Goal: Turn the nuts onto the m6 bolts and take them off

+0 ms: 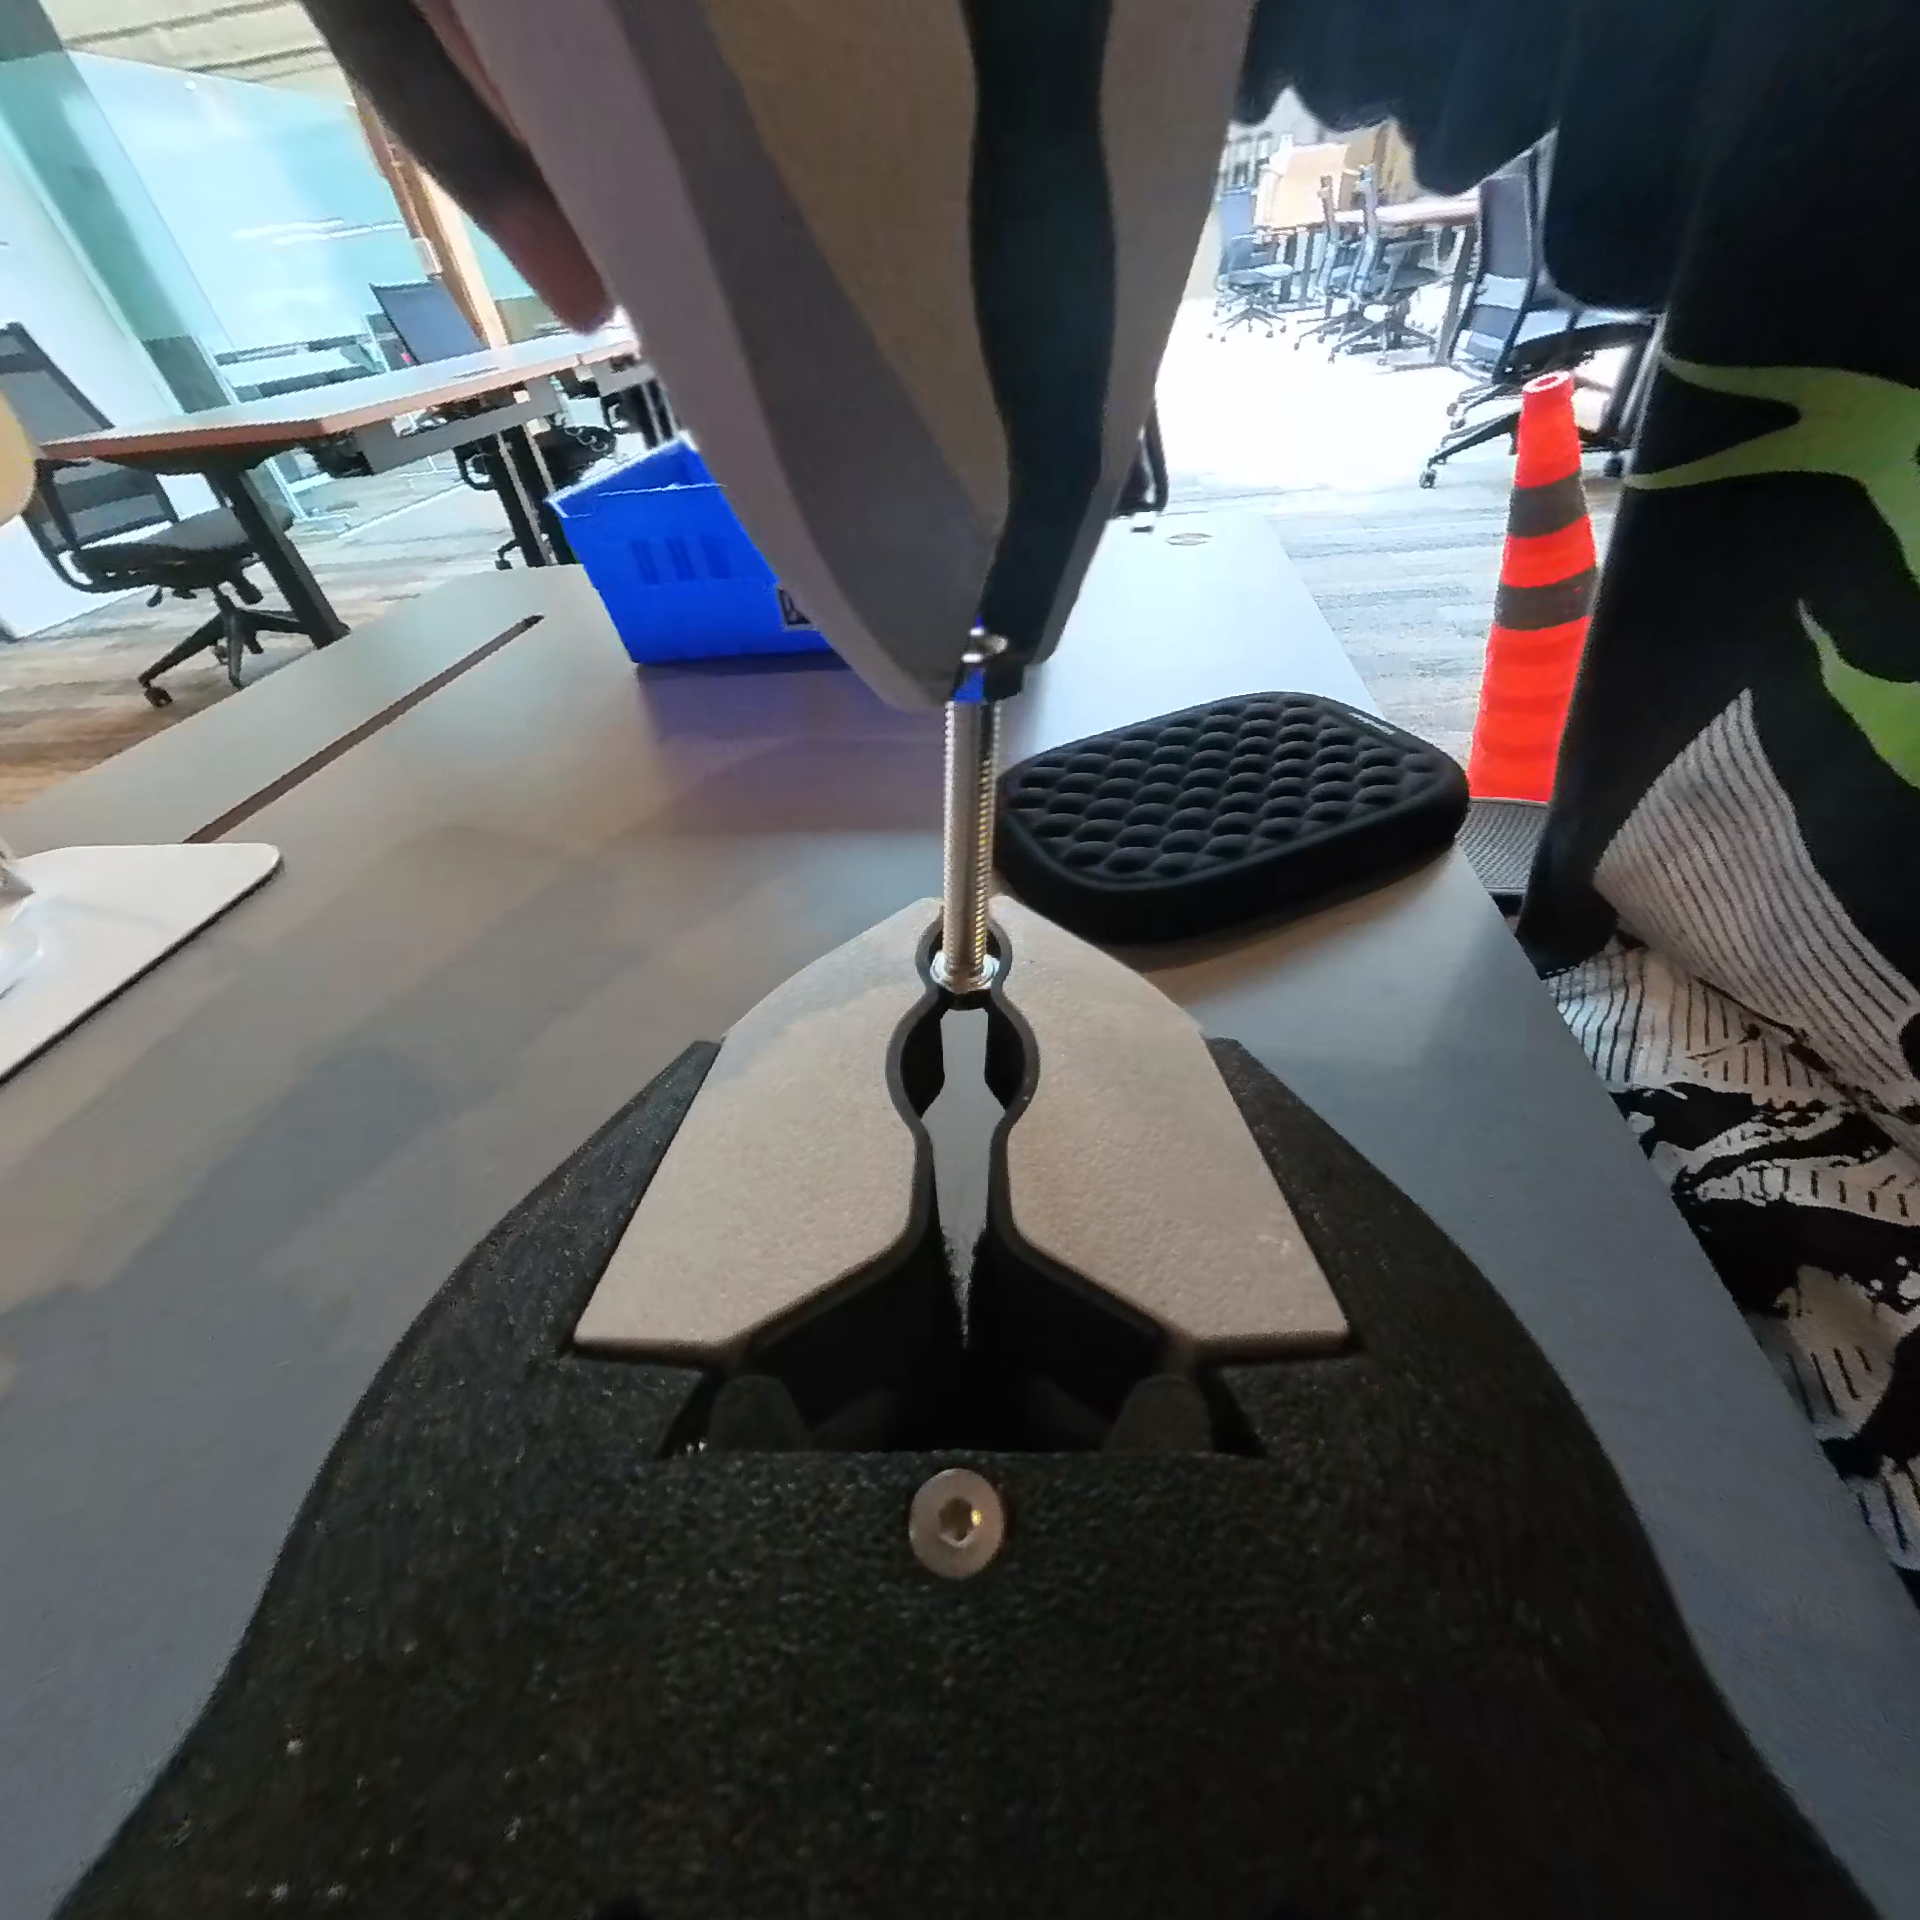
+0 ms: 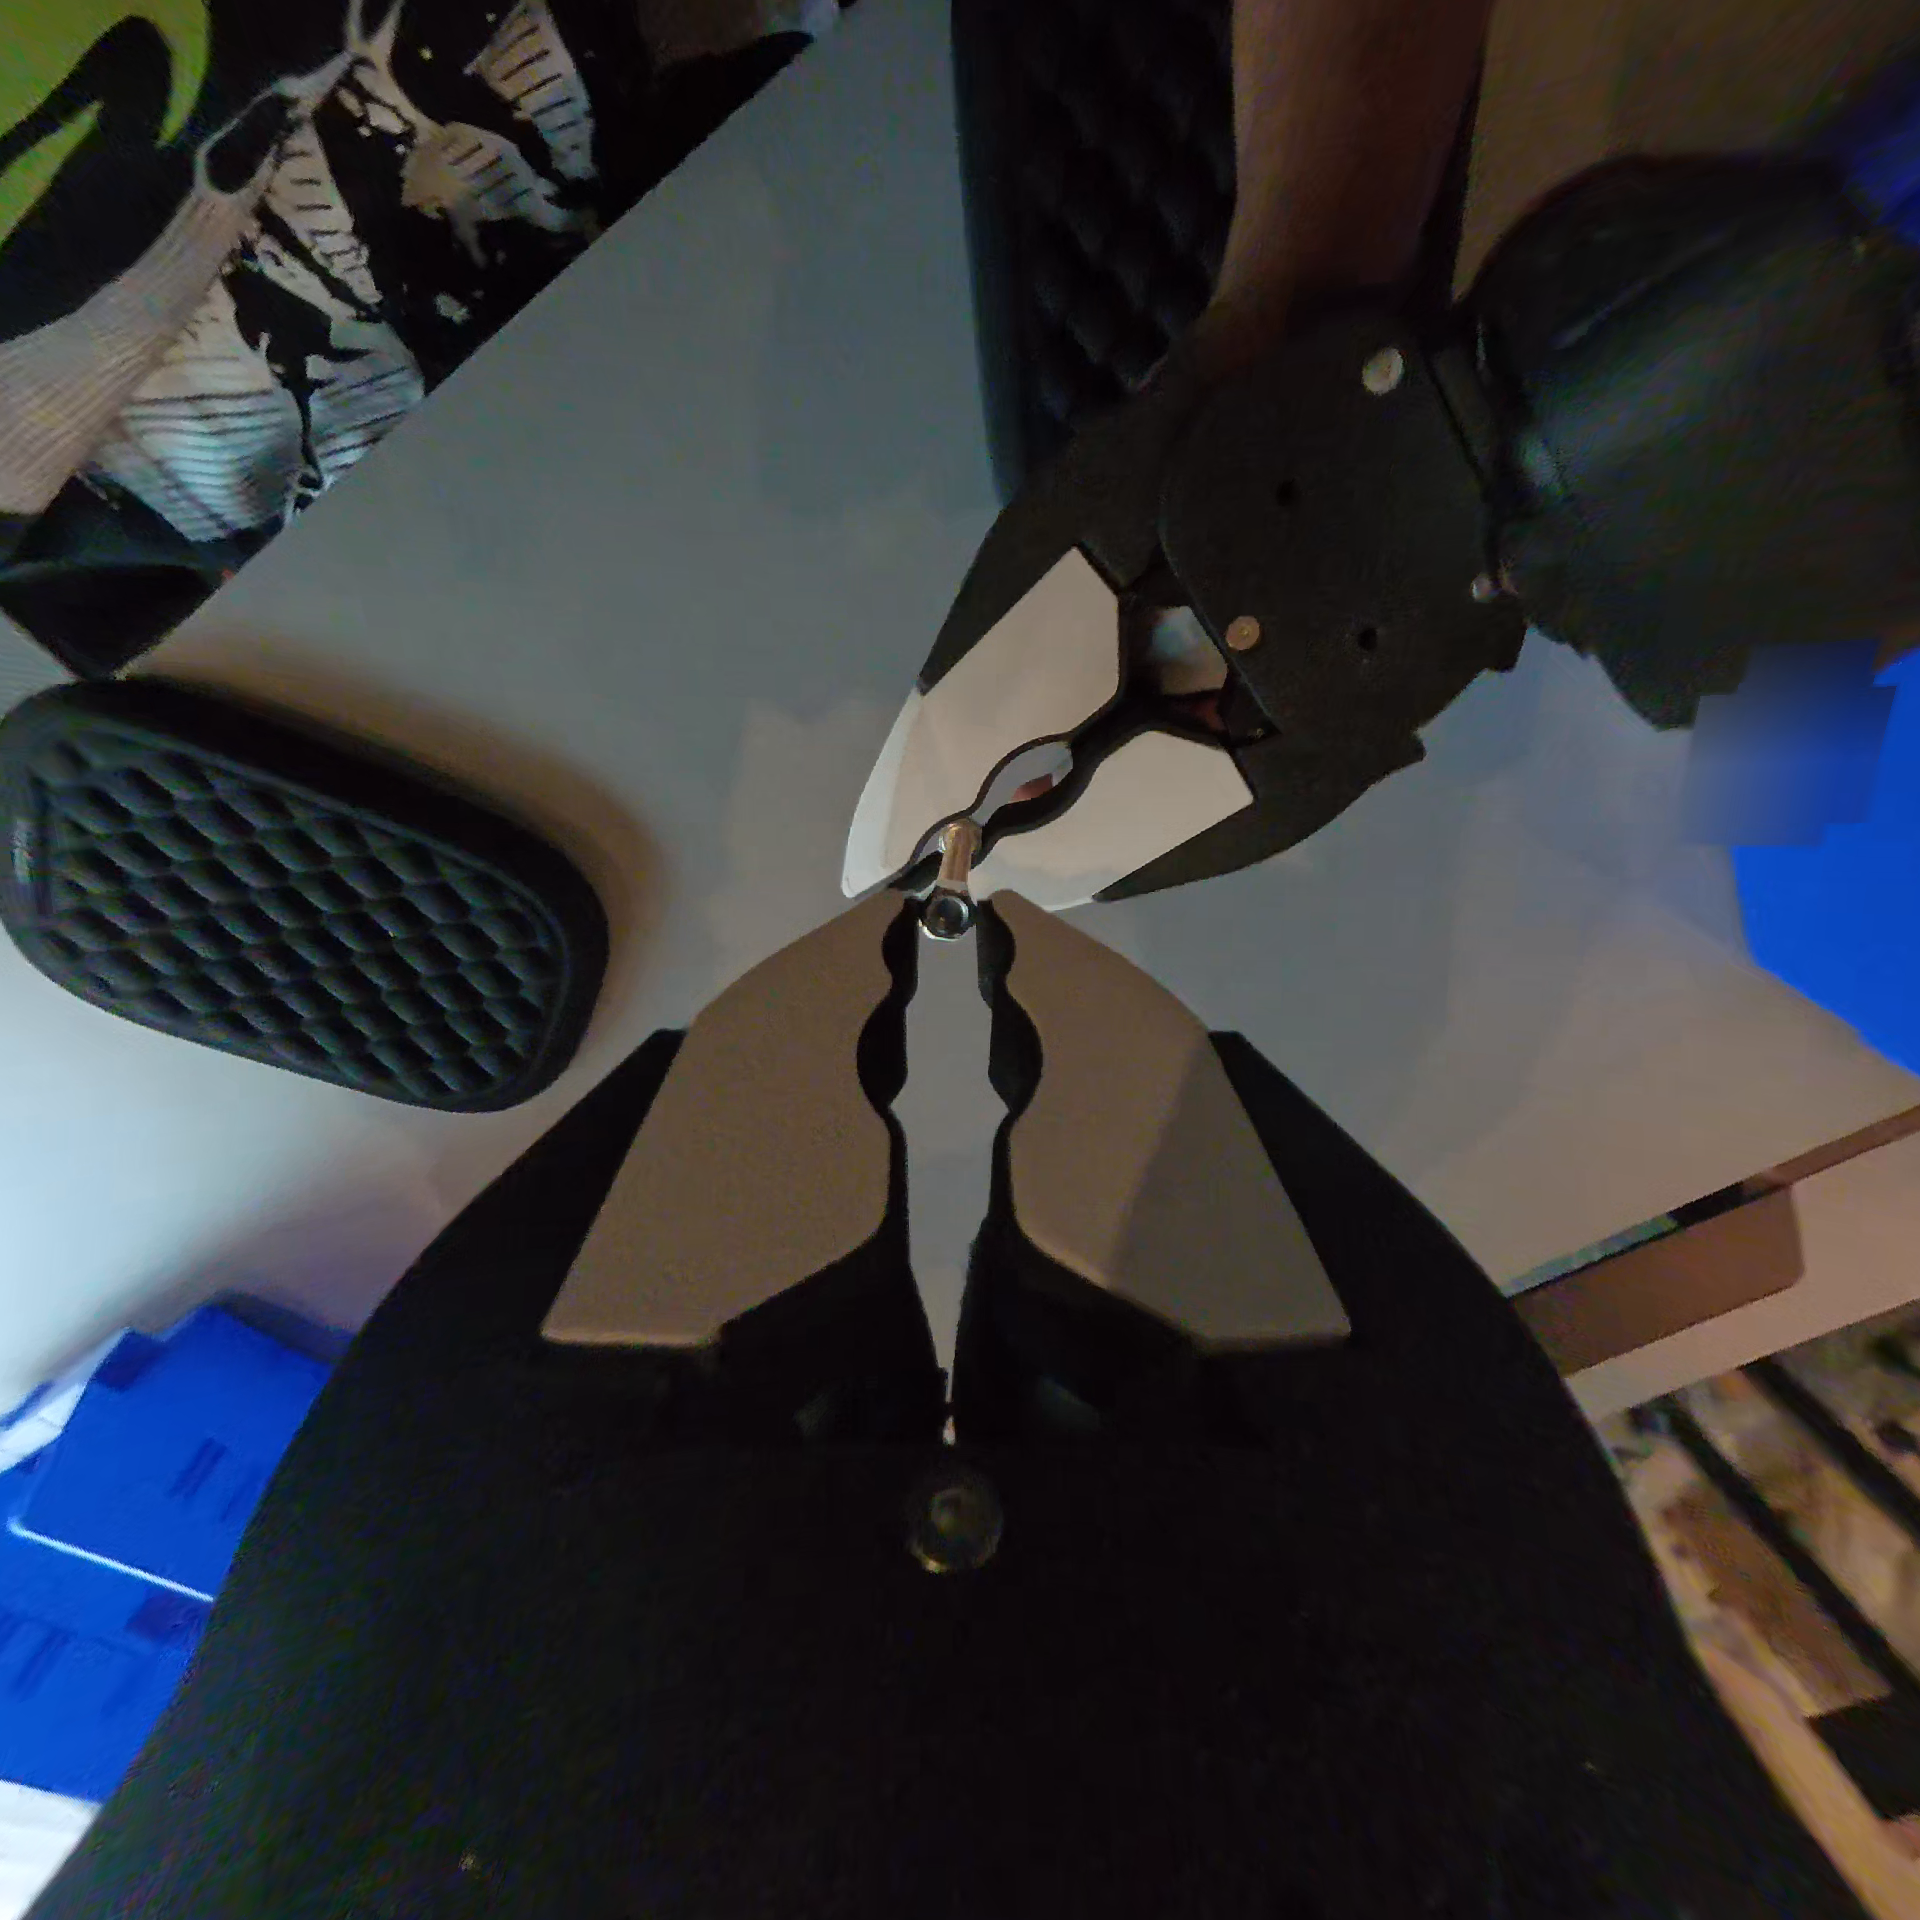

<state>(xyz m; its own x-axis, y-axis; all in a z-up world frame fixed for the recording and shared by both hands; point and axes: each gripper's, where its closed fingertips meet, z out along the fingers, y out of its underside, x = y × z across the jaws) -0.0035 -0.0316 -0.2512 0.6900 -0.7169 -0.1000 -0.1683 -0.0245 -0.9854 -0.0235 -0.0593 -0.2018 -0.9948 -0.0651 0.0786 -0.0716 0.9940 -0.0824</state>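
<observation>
In the left wrist view my left gripper point(image 1: 966, 940) is shut on the lower end of a silver threaded bolt point(image 1: 968, 821), which stands upright above the grey table point(image 1: 520, 987). My right gripper point(image 1: 982, 670) comes down from above and is shut on a silver nut point(image 1: 984, 648) at the bolt's top end. In the right wrist view the nut point(image 2: 948, 916) sits between my right gripper's point(image 2: 948, 912) fingertips. The bolt point(image 2: 956, 840) runs from there into the left gripper point(image 2: 951, 868).
A black honeycomb pad point(image 1: 1231, 816) lies on the table to the right of the bolt; it also shows in the right wrist view point(image 2: 281, 914). A blue bin point(image 1: 665, 582) stands behind. An orange cone point(image 1: 1538, 582) and a person's patterned clothing point(image 1: 1766, 1039) are at the right edge. There is about 6 cm between the tips of the two grippers.
</observation>
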